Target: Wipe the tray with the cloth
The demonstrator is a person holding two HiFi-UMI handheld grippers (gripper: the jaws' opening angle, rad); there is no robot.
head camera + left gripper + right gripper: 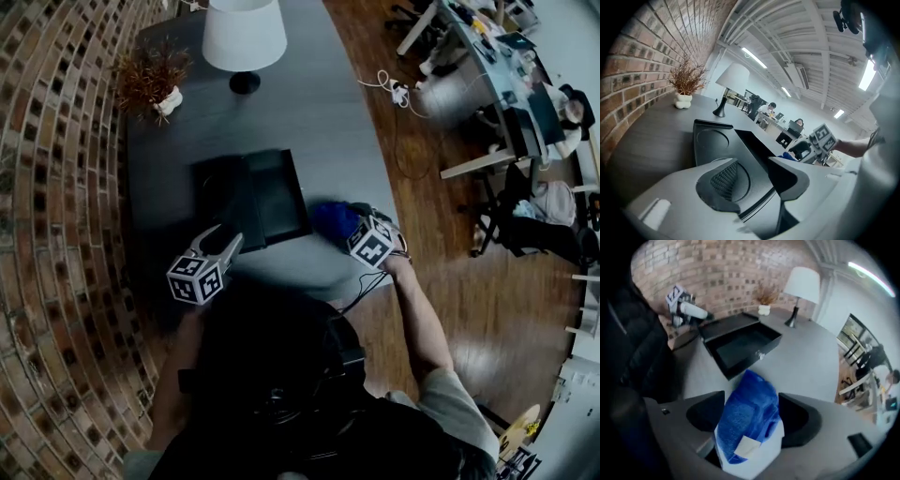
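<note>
The black tray (pixel 272 192) lies on the grey table, its long side toward me; it also shows in the left gripper view (pixel 710 140) and the right gripper view (pixel 740 345). My left gripper (pixel 228 242) is at the tray's near left corner. Its jaws (pixel 757 176) stand partly apart with the tray's near rim running between them, and I see no pad pressing on it. The blue cloth (pixel 333 220), with a white label, sits bunched on the table just right of the tray. My right gripper (pixel 751 413) stands wide open around the cloth (pixel 747 418).
A white lamp (pixel 244 37) and a dried plant in a white pot (pixel 155 89) stand at the table's far end. The brick wall (pixel 56 187) runs along the left. The table's curved right edge (pixel 375 159) drops to a wooden floor with cables and office desks.
</note>
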